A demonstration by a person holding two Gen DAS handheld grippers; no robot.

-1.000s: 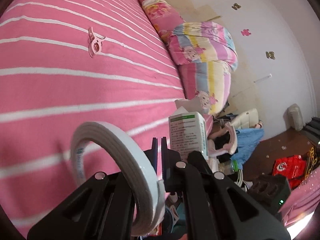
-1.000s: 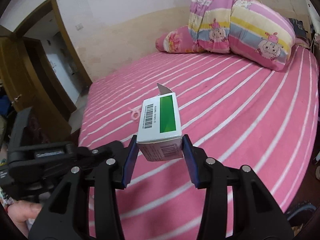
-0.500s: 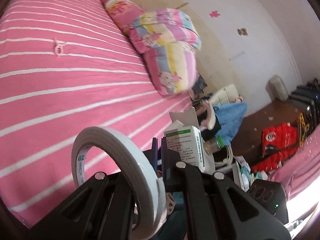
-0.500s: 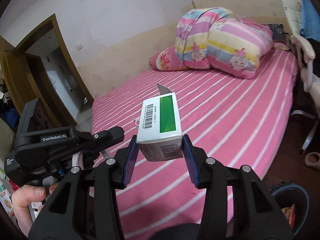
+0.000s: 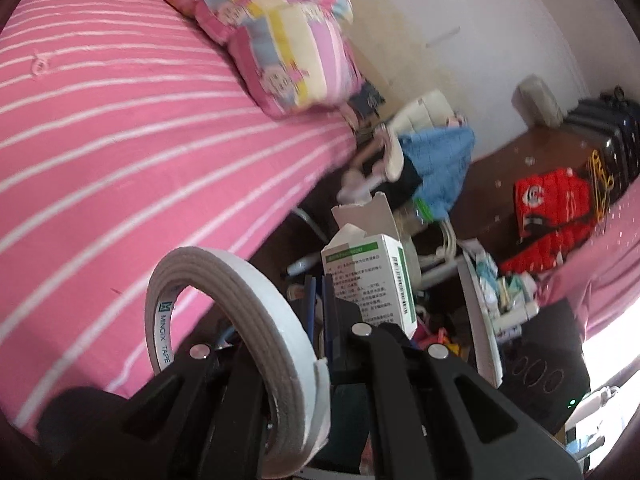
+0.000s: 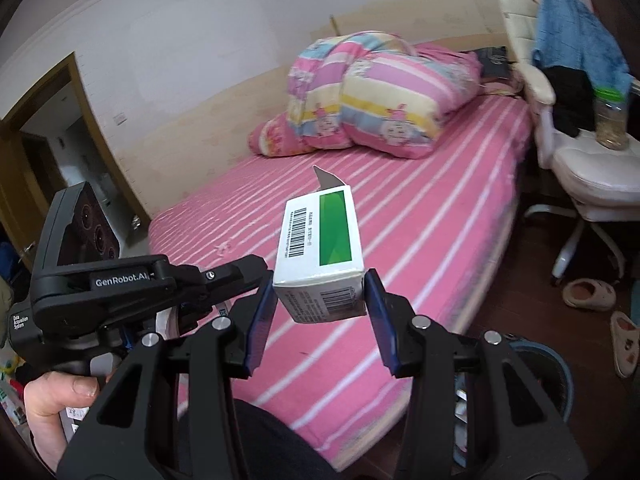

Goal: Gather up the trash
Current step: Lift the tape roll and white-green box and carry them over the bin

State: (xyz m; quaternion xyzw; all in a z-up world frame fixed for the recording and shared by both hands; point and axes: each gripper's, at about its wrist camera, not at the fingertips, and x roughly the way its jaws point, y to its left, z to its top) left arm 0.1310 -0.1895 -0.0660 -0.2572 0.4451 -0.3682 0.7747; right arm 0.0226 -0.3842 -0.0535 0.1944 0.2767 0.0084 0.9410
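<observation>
My left gripper (image 5: 320,292) is shut on a white roll of tape (image 5: 236,344), which stands up over its left finger. My right gripper (image 6: 320,300) is shut on a white and green carton (image 6: 320,244) with an open flap, held above the edge of the pink striped bed (image 6: 400,240). The carton also shows in the left wrist view (image 5: 372,272), just right of the left fingertips. The left gripper shows at the left of the right wrist view (image 6: 224,276), close beside the right one. A blue-rimmed bin (image 6: 556,380) with scraps in it sits on the floor, low right.
A folded striped quilt (image 6: 380,96) and pillow lie at the bed's head. A white chair (image 6: 592,160) with a blue cloth and a jar stands right of the bed. Slippers (image 6: 588,296) lie on the dark floor. A red bag (image 5: 556,208) and clutter sit by the wall.
Both grippers have drawn back from over the bed towards its edge and the floor, still holding the tape and the carton. The chair, floor and bin have come into view.
</observation>
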